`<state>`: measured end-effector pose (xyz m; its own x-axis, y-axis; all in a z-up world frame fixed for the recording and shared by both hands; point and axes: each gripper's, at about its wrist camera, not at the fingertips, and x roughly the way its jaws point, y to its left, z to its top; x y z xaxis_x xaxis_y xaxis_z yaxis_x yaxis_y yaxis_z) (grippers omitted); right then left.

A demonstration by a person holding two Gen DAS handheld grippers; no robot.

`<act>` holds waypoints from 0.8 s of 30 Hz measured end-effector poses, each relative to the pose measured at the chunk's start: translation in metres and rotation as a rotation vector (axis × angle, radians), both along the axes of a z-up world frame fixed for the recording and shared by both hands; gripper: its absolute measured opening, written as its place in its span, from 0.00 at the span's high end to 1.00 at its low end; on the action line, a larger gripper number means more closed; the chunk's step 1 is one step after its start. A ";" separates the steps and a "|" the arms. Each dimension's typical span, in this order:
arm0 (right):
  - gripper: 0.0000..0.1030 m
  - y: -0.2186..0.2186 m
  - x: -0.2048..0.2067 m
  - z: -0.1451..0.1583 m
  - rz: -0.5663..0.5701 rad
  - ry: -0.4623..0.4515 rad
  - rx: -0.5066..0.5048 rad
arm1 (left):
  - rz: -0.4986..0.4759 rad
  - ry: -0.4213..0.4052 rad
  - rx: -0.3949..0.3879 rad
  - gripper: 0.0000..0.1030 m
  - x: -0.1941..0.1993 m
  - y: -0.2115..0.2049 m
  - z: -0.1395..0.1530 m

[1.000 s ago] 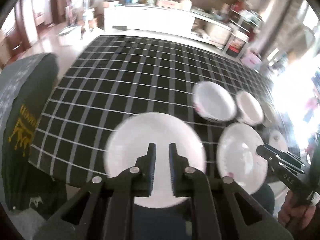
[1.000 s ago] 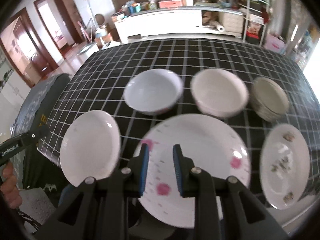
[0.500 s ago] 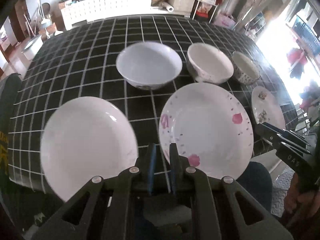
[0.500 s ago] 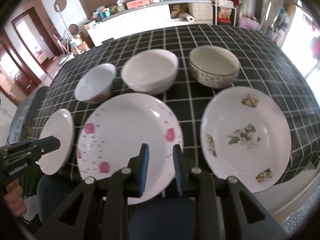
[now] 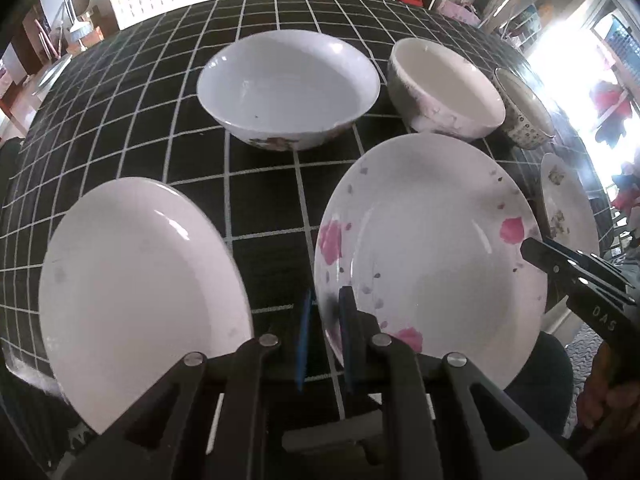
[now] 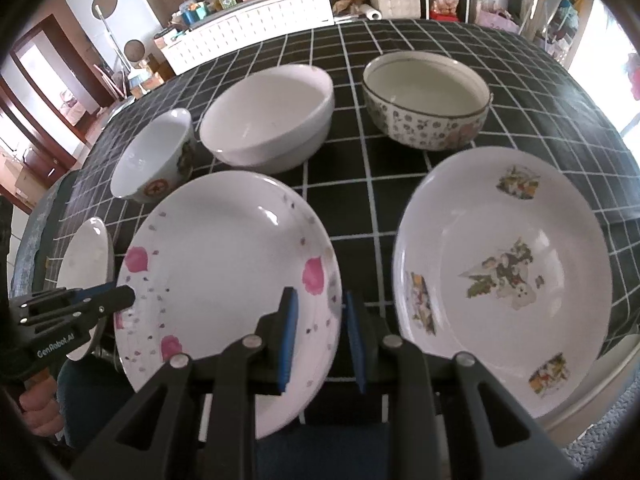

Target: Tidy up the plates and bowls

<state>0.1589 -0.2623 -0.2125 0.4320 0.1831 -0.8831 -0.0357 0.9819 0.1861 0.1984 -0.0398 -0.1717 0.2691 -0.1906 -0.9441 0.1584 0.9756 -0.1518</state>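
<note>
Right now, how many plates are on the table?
3. A plain plate at the left, a pink-petal plate in the middle, and a floral plate at the right, all along the near edge. None looks hidden.

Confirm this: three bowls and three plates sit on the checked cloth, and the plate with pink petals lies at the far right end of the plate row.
Not quite. The pink petal plate lies in the middle, between the plain white plate and the floral plate. The right wrist view shows it. Three bowls and three plates is correct.

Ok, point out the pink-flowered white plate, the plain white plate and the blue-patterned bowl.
Pink-flowered white plate (image 5: 432, 240): left wrist view, its centre well.
Plain white plate (image 5: 136, 288): left wrist view, its centre.
Blue-patterned bowl (image 6: 428, 128): right wrist view, its outer wall.
</note>
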 end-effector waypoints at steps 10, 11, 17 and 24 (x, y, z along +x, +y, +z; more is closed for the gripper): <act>0.79 0.004 0.000 -0.010 0.000 0.027 -0.041 | 0.001 -0.012 -0.029 0.90 0.004 0.001 -0.006; 0.79 0.004 0.000 -0.009 -0.002 0.028 -0.051 | 0.001 -0.012 -0.028 0.90 0.004 0.000 -0.006; 0.79 0.007 -0.002 -0.008 -0.023 0.052 -0.080 | -0.005 -0.003 -0.010 0.90 -0.001 -0.001 -0.005; 0.79 0.012 -0.007 0.001 -0.031 0.061 -0.068 | 0.014 -0.017 -0.034 0.90 -0.012 0.014 0.009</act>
<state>0.1518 -0.2500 -0.2116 0.3812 0.1095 -0.9180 0.0042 0.9927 0.1201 0.1861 -0.0253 -0.1631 0.2873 -0.2191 -0.9324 0.1479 0.9720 -0.1828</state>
